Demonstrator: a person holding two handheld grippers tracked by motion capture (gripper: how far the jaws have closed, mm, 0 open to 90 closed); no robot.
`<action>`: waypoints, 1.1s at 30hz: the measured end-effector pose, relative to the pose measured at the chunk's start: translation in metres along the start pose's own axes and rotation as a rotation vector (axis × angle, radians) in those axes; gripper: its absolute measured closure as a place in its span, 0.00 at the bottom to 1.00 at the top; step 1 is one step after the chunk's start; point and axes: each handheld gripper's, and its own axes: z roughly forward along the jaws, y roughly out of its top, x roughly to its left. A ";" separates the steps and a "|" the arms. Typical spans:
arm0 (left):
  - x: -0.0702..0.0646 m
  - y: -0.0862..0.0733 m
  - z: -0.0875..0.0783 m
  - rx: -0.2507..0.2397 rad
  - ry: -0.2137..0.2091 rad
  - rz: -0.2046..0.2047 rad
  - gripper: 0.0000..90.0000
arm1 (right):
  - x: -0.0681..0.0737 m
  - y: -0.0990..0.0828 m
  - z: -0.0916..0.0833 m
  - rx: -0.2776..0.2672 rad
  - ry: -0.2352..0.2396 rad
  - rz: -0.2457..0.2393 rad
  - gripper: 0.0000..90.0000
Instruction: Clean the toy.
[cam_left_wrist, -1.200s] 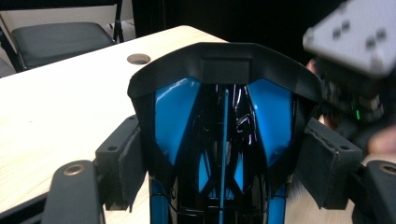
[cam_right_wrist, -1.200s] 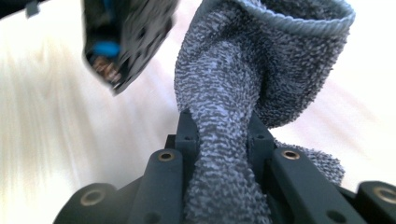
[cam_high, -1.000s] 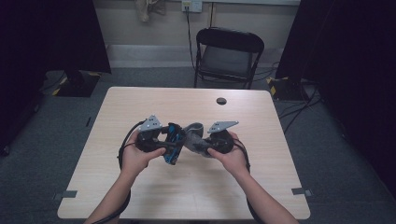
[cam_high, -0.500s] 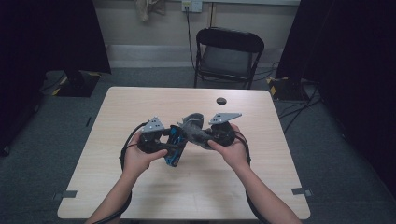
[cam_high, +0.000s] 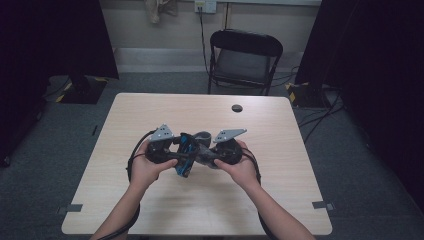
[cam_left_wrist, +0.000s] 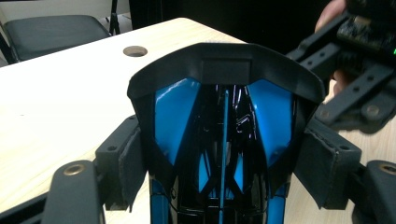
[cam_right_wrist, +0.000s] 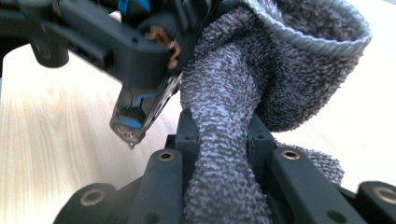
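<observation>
Above the middle of the pale wooden worktop (cam_high: 150, 115), our left gripper (cam_high: 176, 156) clamped the glossy blue-and-black plastic frame (cam_left_wrist: 224, 135), while our right gripper (cam_high: 204, 158), pinching the grey terry cloth (cam_right_wrist: 233, 140), had shifted slightly sideways, so wiping seemed underway.

Two bare forearms, with no sleeves, each carried a black plastic handheld claw. The left claw (cam_high: 176, 156) and right claw (cam_high: 207, 156) each bore a grey three-cornered plate on top, brass-coloured rivets in the black jaw links, and a trailing black cable.
</observation>
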 end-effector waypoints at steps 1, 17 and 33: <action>0.000 0.000 0.000 -0.001 0.000 -0.001 0.28 | 0.001 -0.001 0.002 0.002 0.004 0.000 0.82; 0.002 0.002 -0.004 -0.007 0.016 0.002 0.28 | 0.015 -0.023 0.027 0.049 0.063 0.011 0.82; 0.002 0.001 -0.003 -0.005 0.011 0.009 0.28 | -0.007 -0.021 0.005 0.044 0.000 0.036 0.81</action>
